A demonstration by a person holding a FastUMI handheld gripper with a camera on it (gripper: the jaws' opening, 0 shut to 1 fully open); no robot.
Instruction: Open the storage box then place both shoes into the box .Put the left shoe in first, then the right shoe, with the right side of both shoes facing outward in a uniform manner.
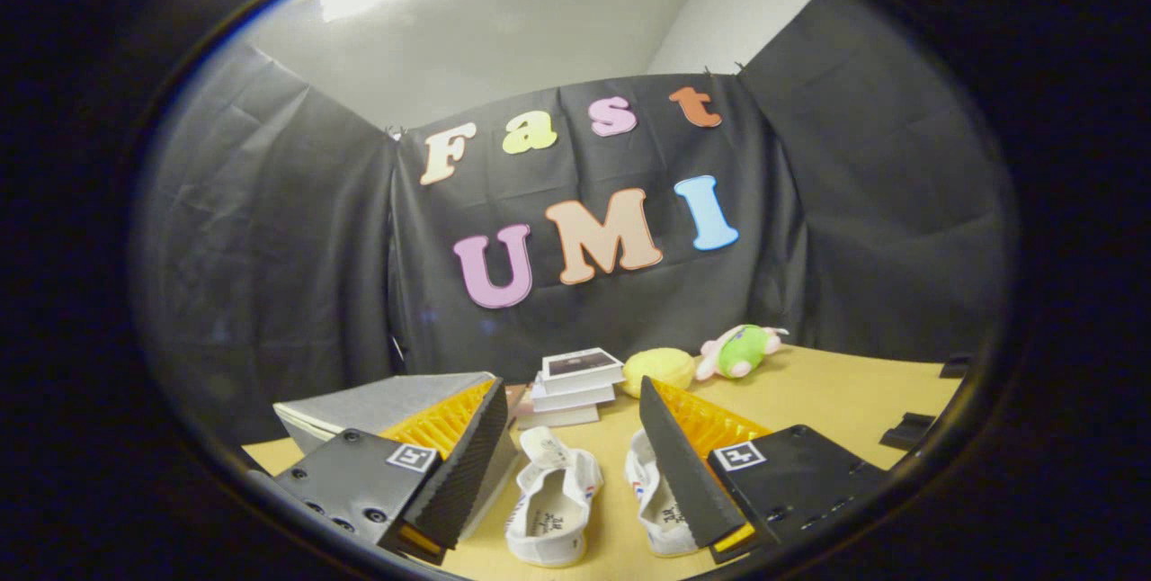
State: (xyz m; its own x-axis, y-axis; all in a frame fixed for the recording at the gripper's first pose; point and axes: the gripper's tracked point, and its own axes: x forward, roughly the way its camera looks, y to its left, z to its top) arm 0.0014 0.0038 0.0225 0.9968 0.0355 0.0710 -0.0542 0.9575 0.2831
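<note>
Two white canvas shoes lie on the tan table below my fingers. One shoe (550, 500) sits between the fingers, toe pointing toward the books. The other shoe (655, 509) lies beside it, partly hidden under my right finger (683, 473). A grey storage box (378, 406) with its lid shut stands behind my left finger (463, 464). My gripper (575, 522) hangs open above the table, nothing between its black ribbed pads.
A small stack of books (575, 383) stands beyond the shoes. A yellow plush (658, 367) and a green and pink plush (742, 352) lie further back to the right. Black blocks (908, 430) sit at the table's right edge (935, 401).
</note>
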